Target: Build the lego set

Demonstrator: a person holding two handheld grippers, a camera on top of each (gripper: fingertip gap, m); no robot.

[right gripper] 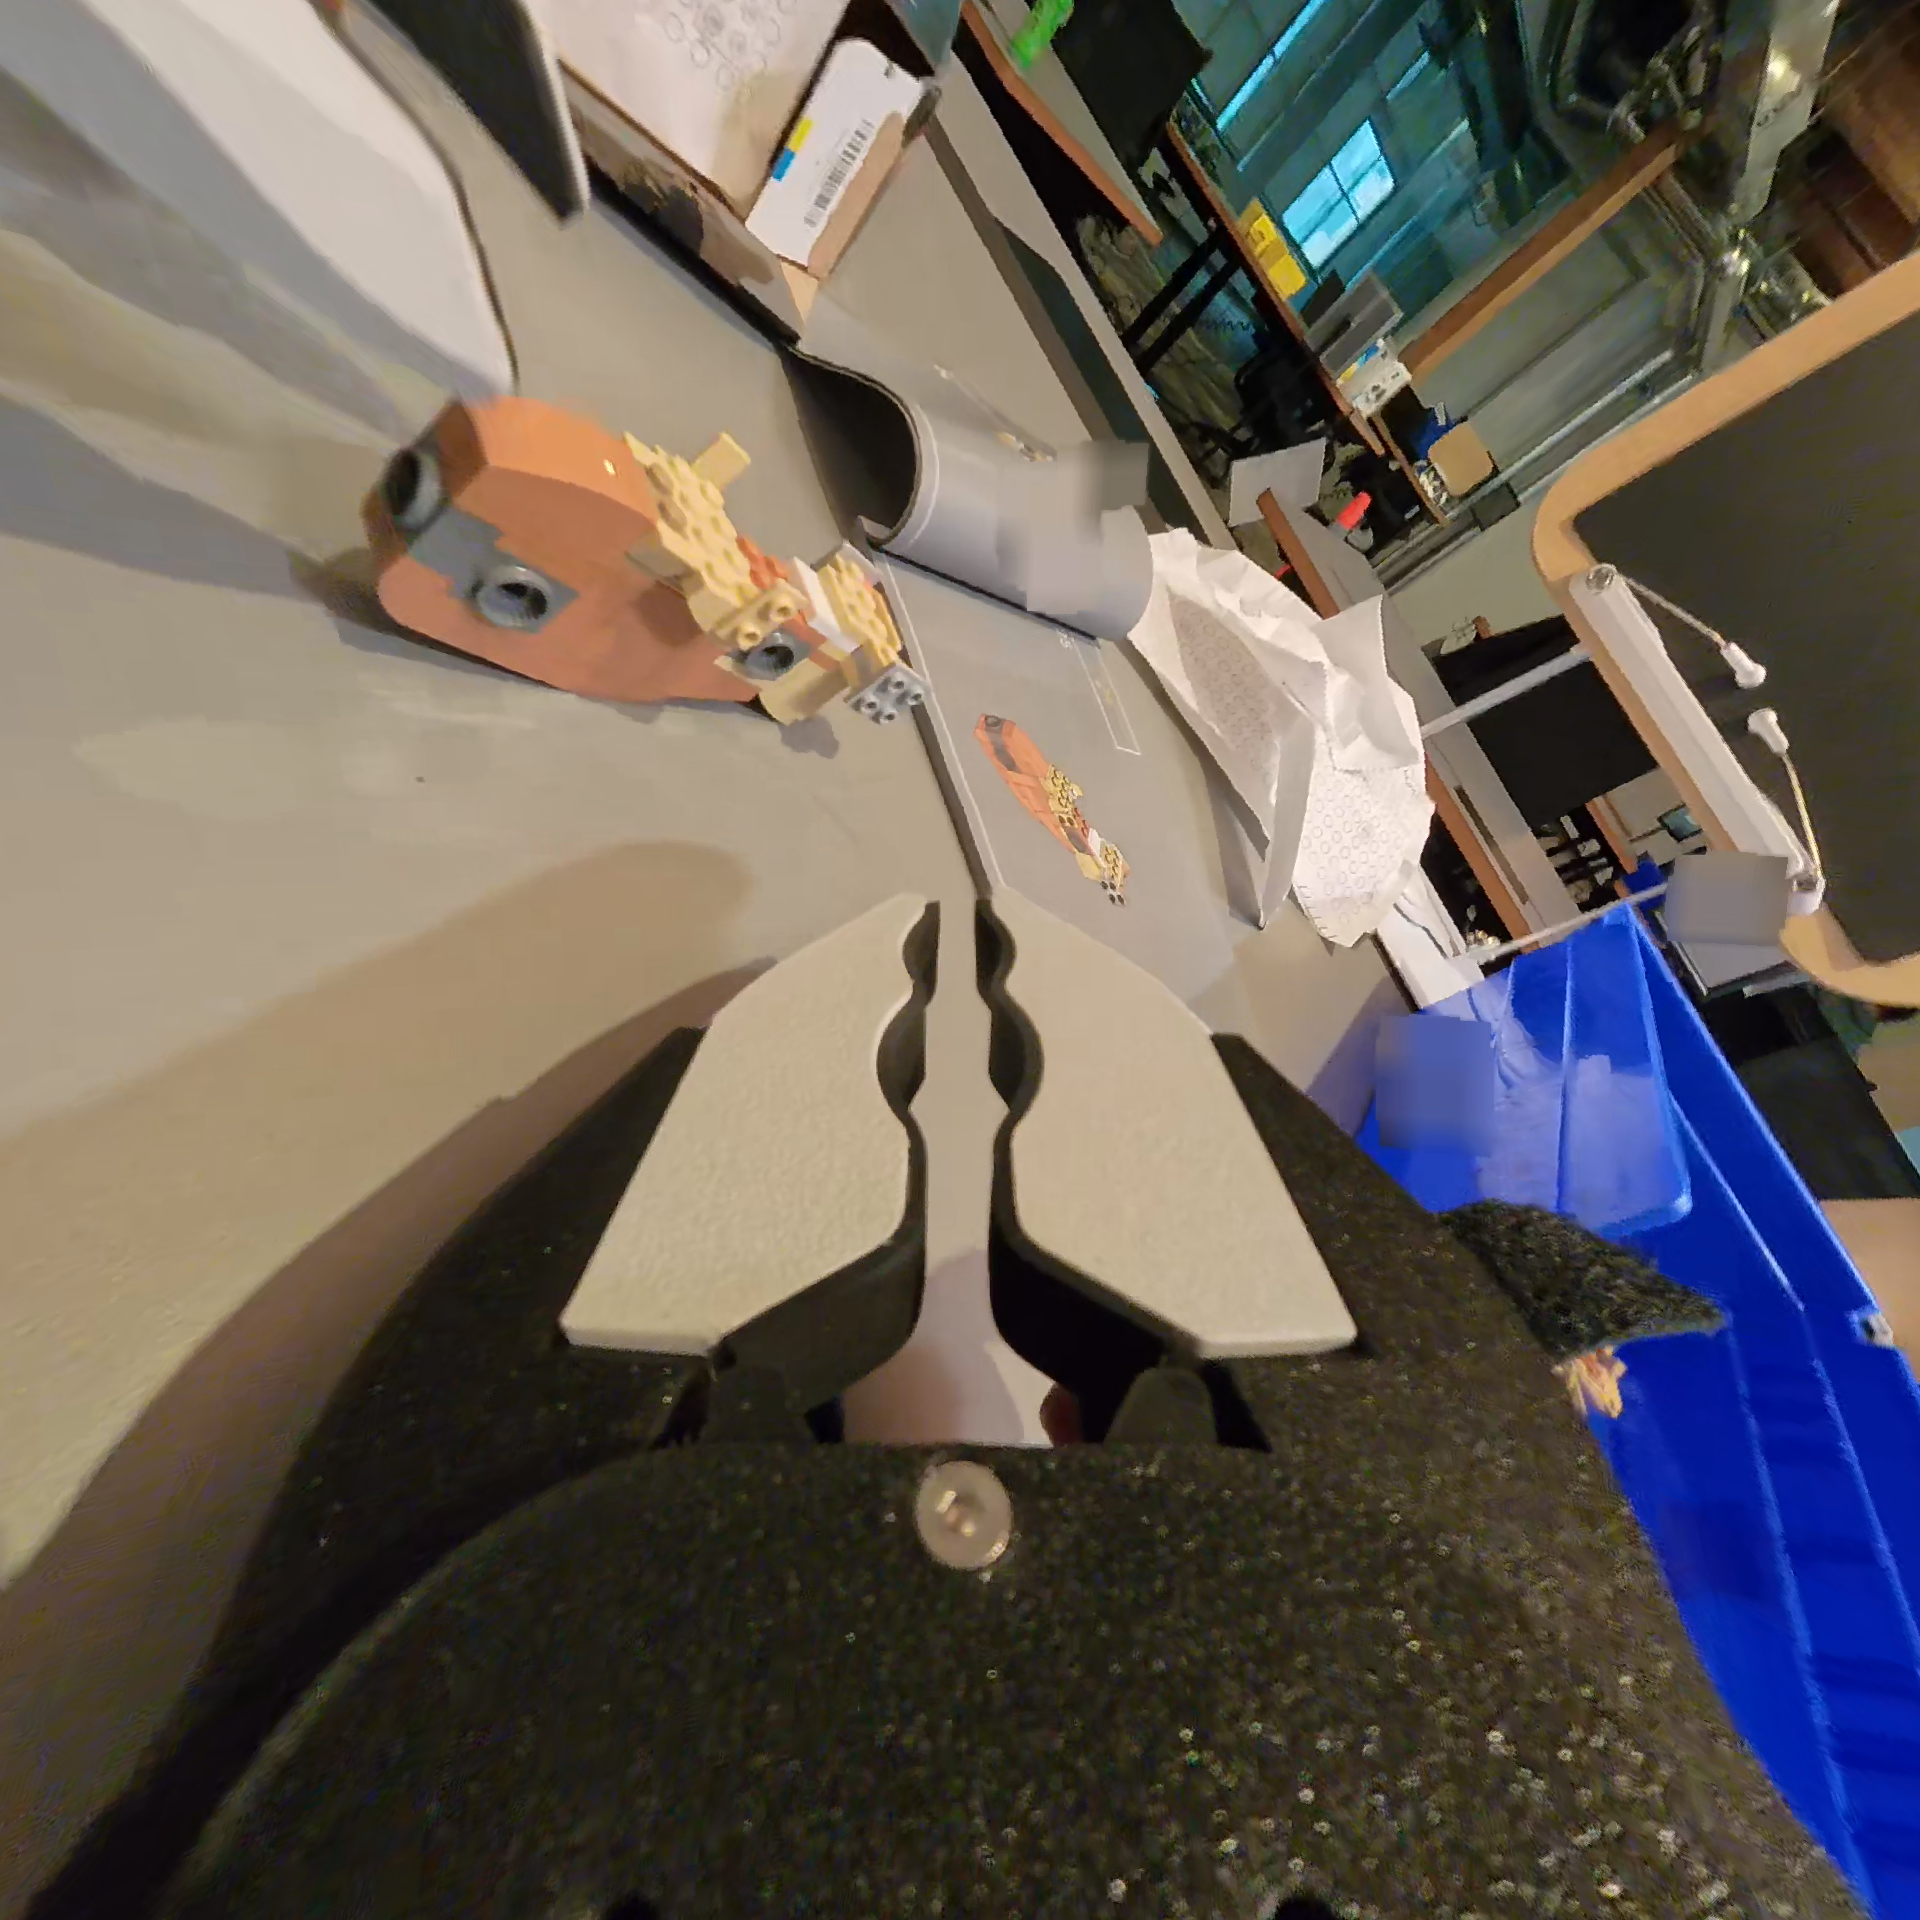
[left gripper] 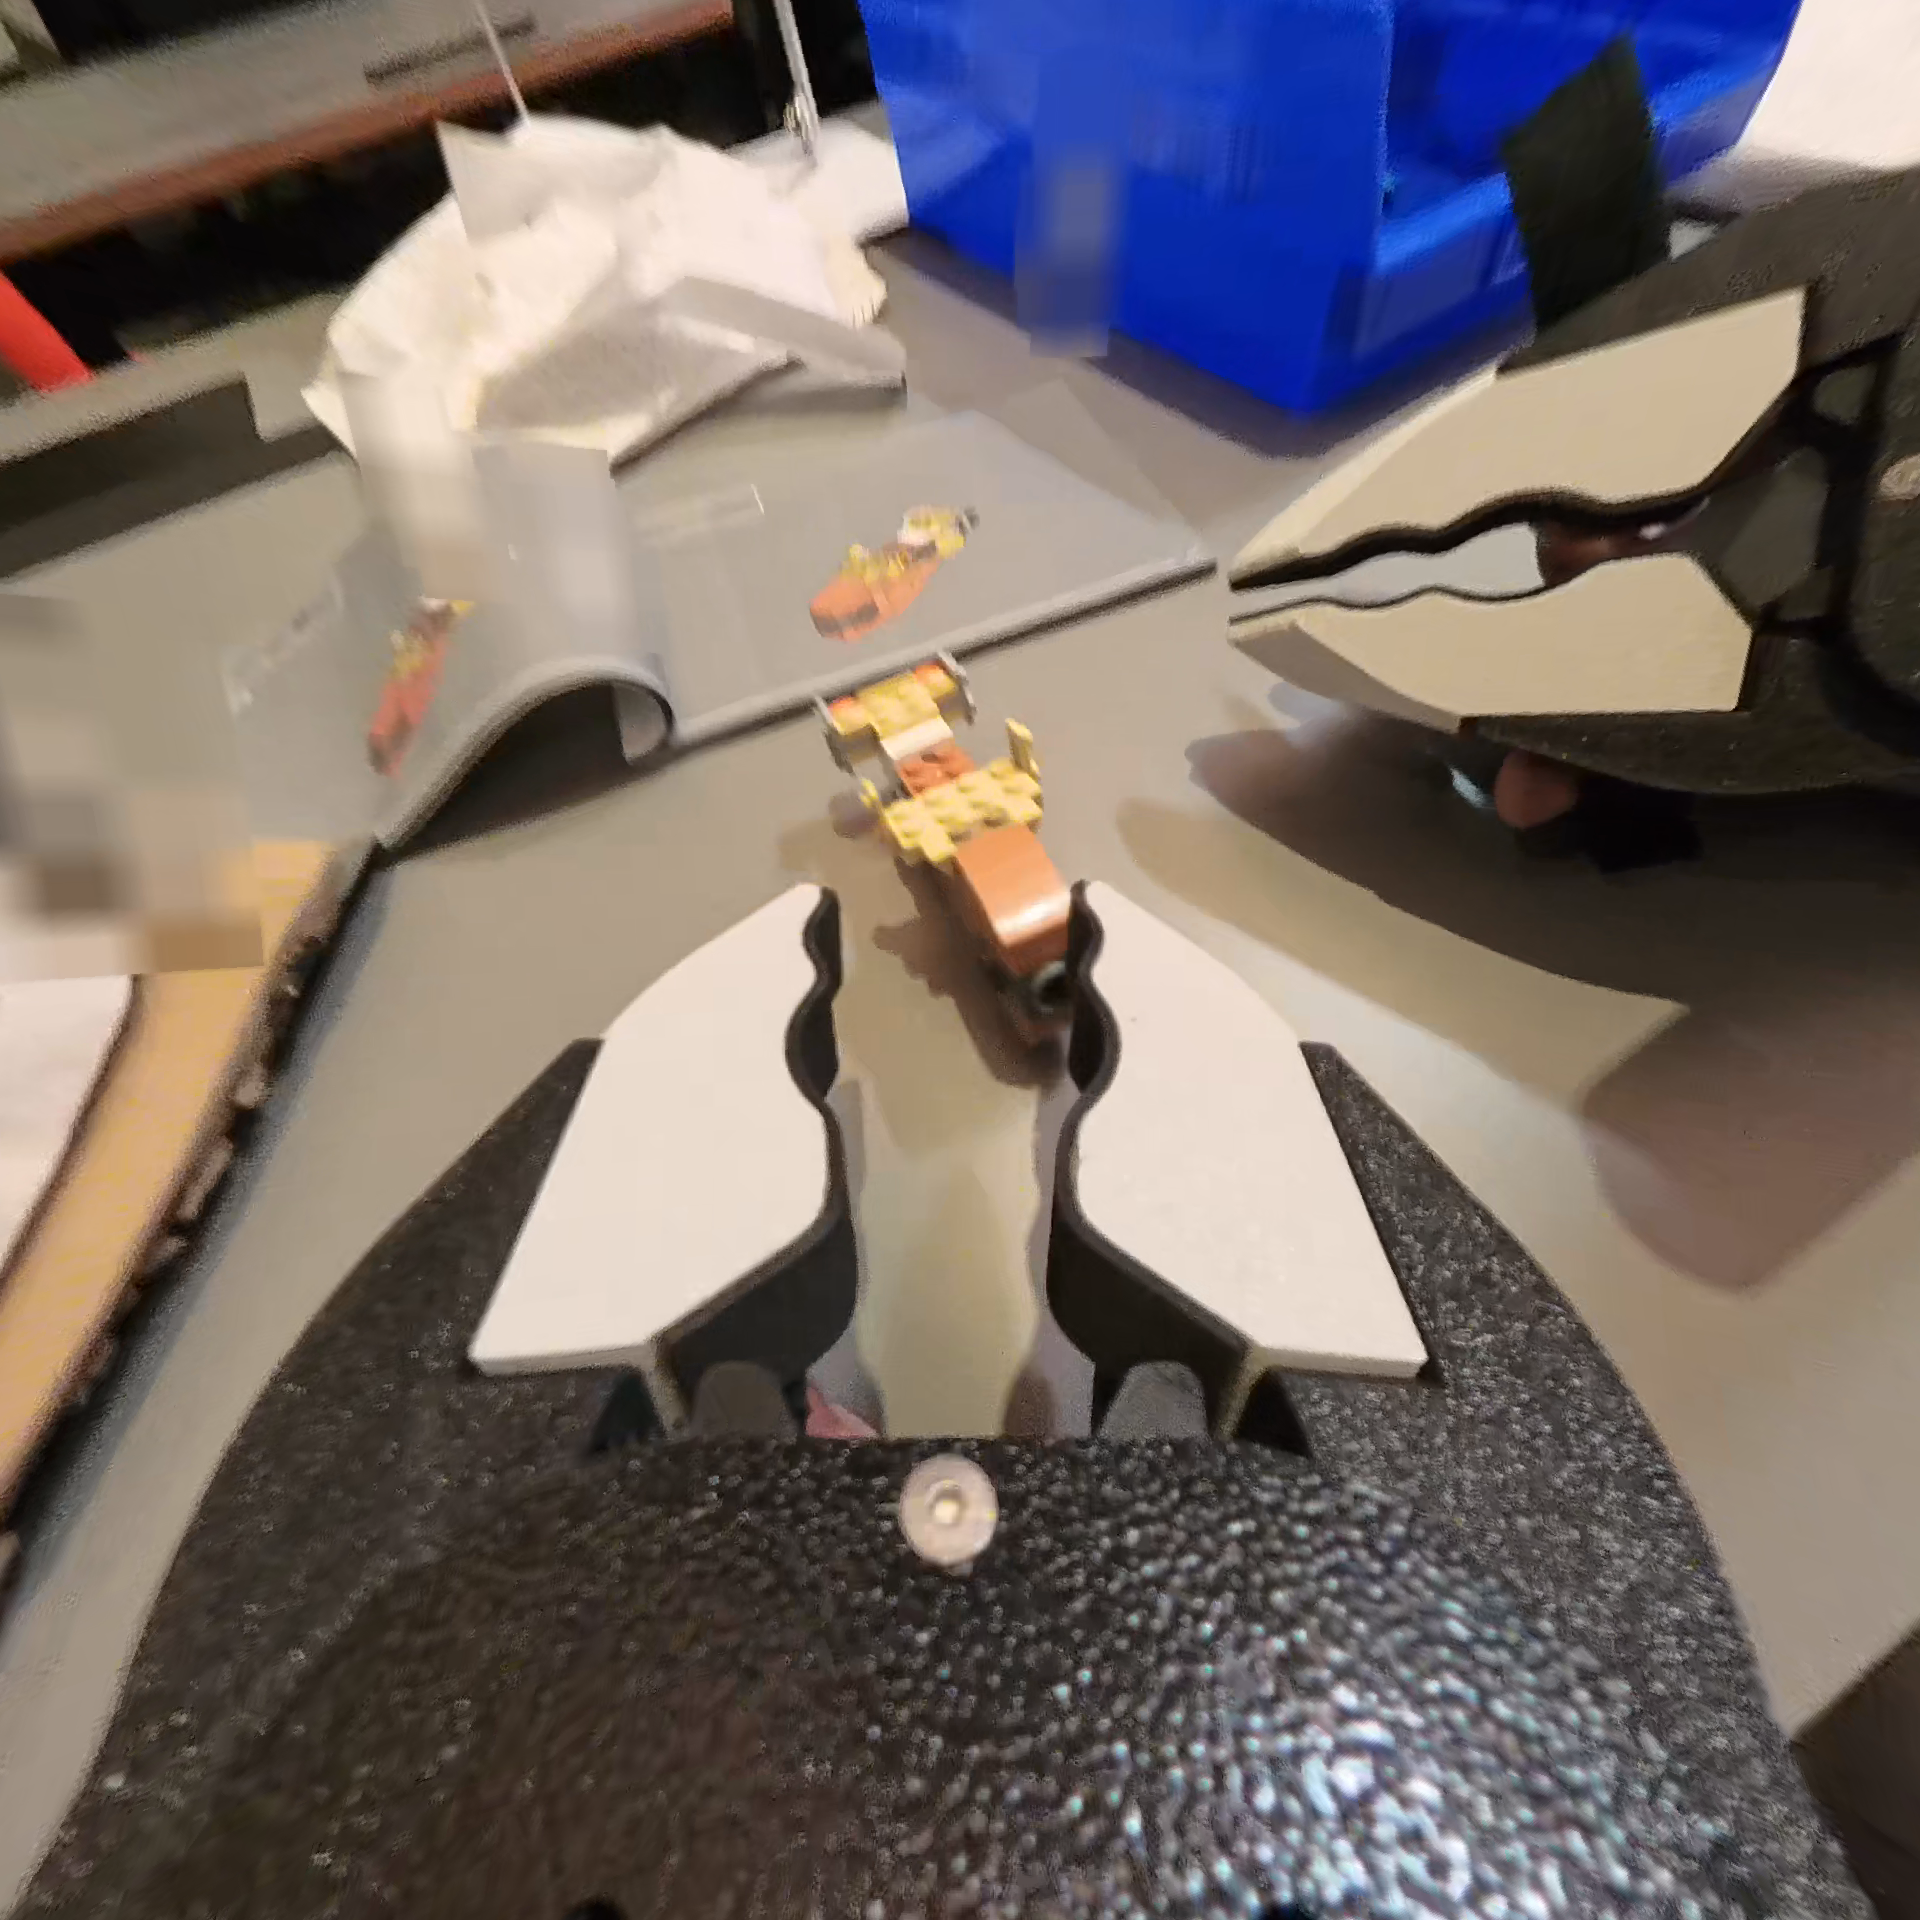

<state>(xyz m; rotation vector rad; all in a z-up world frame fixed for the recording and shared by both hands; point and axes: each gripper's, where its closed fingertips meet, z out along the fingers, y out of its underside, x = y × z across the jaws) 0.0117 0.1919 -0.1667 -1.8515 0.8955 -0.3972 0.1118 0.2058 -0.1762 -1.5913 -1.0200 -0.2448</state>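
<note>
A small lego model (left gripper: 956, 800) lies on the grey table, with a brown rounded nose, tan studded plates and a small grey rear. My left gripper (left gripper: 951, 925) is open. Its fingertips stand on either side of the brown nose, which lies close against the right finger (left gripper: 1174, 1122). My right gripper (right gripper: 956, 920) is shut and empty, turned on its side, a short way from the model (right gripper: 582, 582). It also shows at the right of the left wrist view (left gripper: 1247, 592), hovering over the table.
An open instruction booklet (left gripper: 727, 582) lies just behind the model and also shows in the right wrist view (right gripper: 1049, 790). Crumpled white paper bags (left gripper: 582, 260) lie behind it. A blue bin (left gripper: 1195, 208) stands at the back right. A cardboard box (left gripper: 156, 1039) sits at the left.
</note>
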